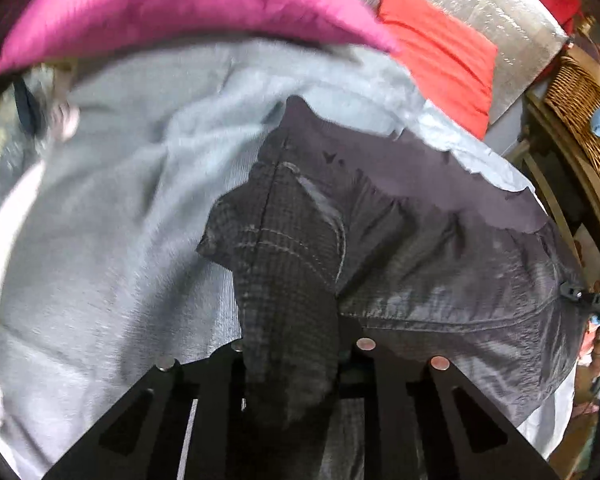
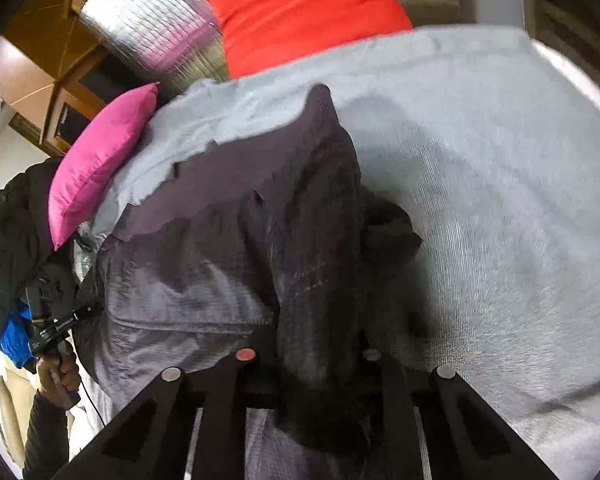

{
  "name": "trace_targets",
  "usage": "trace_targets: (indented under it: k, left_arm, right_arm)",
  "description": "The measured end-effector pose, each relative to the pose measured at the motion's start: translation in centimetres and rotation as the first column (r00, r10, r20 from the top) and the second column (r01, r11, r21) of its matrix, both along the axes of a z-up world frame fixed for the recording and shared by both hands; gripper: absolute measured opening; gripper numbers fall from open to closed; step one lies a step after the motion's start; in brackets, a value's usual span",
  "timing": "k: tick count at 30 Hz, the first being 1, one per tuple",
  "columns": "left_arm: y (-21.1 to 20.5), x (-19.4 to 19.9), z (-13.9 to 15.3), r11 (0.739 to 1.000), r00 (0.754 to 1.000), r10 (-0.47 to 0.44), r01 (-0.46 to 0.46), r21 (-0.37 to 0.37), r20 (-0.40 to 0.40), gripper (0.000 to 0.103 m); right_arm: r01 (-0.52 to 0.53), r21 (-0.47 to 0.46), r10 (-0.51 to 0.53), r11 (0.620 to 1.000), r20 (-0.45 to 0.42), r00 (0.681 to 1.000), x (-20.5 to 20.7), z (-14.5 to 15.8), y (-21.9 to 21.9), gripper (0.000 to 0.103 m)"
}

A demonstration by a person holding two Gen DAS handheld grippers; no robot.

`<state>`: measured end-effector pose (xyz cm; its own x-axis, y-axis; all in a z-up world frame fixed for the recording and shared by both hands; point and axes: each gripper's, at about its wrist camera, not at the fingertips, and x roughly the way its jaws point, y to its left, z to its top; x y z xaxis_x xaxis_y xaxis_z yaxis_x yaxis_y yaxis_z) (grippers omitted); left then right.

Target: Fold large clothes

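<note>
A large dark grey garment (image 1: pixel 440 264) lies spread on a light grey blanket (image 1: pixel 100 220), with a paler purple-grey lining showing at its far edge. My left gripper (image 1: pixel 296 350) is shut on a bunched corner of the garment, which stands up between its fingers. In the right wrist view the same garment (image 2: pixel 204 264) stretches to the left, and my right gripper (image 2: pixel 308 356) is shut on another bunched corner of it. The other gripper and the hand holding it show at the frame edge in each view: the right gripper (image 1: pixel 598 304), the left gripper (image 2: pixel 56 326).
A pink pillow (image 1: pixel 180 8) and a red pillow (image 1: pixel 444 60) lie at the far side of the blanket against a silver quilted cover (image 1: pixel 512 12). A wicker basket (image 1: pixel 580 108) on a wooden stand is to the right. Wooden furniture (image 2: pixel 48 72) is behind.
</note>
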<state>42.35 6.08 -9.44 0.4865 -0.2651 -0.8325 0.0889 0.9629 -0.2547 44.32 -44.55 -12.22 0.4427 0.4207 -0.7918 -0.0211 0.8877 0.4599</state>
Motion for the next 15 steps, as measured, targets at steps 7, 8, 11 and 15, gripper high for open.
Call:
trace_targets:
  k: [7, 8, 11, 15]
  left_arm:
    - [-1.2, -5.4, 8.1, 1.0, 0.989, -0.013, 0.009, 0.026, 0.15, 0.017]
    - [-1.2, -7.3, 9.2, 1.0, 0.985, -0.02, 0.017, 0.023, 0.172, 0.017]
    - [-1.1, -11.5, 9.9, 1.0, 0.98, -0.011, 0.013, -0.01, 0.197, 0.017]
    - [-0.5, -16.7, 6.2, 0.999, 0.988, -0.004, 0.012, -0.05, 0.157, 0.018]
  right_arm:
    - [-0.083, -0.12, 0.095, 0.989, 0.097, 0.991, -3.2, 8.9, 2.4, 0.014]
    - [-0.087, -0.126, 0.101, 0.988, 0.107, 0.989, -4.1, 10.1, 2.4, 0.014]
    - [-0.105, -0.134, 0.125, 0.985, 0.151, 0.981, -7.9, 12.6, 1.8, 0.014]
    - [-0.1, -0.118, 0.116, 0.988, 0.145, 0.983, -14.1, 10.9, 0.6, 0.014]
